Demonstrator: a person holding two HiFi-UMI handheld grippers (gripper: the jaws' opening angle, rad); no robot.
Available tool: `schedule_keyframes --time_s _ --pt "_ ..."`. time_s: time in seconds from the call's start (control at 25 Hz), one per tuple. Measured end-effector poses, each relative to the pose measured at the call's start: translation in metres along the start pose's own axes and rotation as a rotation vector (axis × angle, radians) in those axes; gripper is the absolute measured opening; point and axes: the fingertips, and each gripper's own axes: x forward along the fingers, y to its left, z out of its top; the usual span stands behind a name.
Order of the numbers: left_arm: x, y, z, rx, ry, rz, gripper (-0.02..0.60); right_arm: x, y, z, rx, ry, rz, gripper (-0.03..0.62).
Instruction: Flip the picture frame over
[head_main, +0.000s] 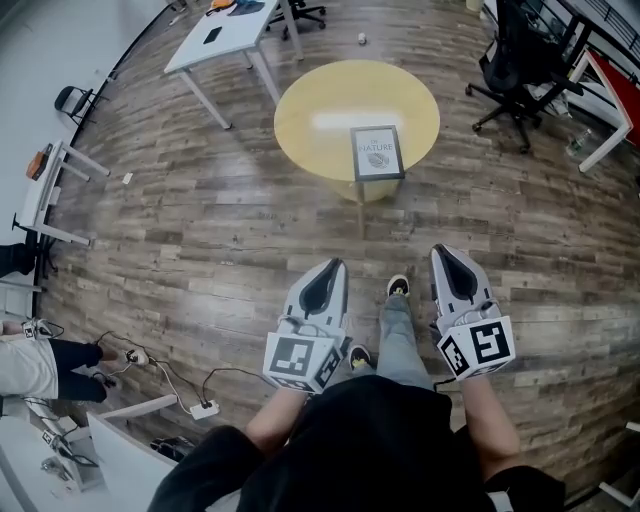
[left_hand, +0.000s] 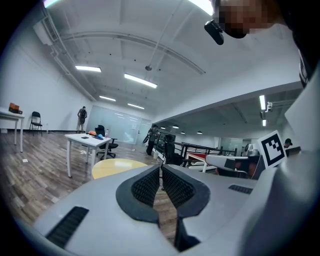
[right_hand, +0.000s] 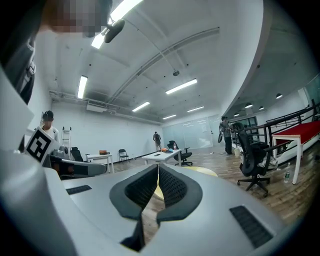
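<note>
A grey-framed picture frame (head_main: 377, 152) lies face up on the near edge of a round yellow table (head_main: 330, 105). My left gripper (head_main: 333, 266) is held over the wood floor, well short of the table, jaws shut with nothing in them. My right gripper (head_main: 443, 252) floats beside it at the same distance, also shut and empty. In the left gripper view the left gripper (left_hand: 161, 169) points level at the yellow table (left_hand: 112, 166). The right gripper (right_hand: 158, 169) in its own view aims at the same table (right_hand: 205, 172). The frame is hidden in both gripper views.
A white desk (head_main: 222, 35) stands beyond the table at the left, black office chairs (head_main: 518, 62) at the right. A power strip with cables (head_main: 204, 407) lies on the floor at the lower left. People stand far off in the room (right_hand: 226, 135).
</note>
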Motion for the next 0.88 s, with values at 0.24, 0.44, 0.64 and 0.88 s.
schedule_keyframes --time_s 0.24,0.44,0.64,0.88 --pt "0.096 0.033 0.01 0.013 0.018 0.05 0.037 0.078 -0.067 -0.003 0.009 0.022 0.024 0.018" --pt "0.182 0.046 0.02 0.014 0.047 0.074 0.037 0.139 -0.124 -0.004 0.026 0.058 0.063 0.018" --pt "0.24 0.052 0.024 0.047 0.066 0.12 0.037 0.184 -0.168 -0.01 0.039 0.084 0.111 0.019" --pt "0.288 0.068 0.009 0.033 0.111 0.169 0.037 0.224 -0.205 -0.037 0.079 0.145 0.149 0.018"
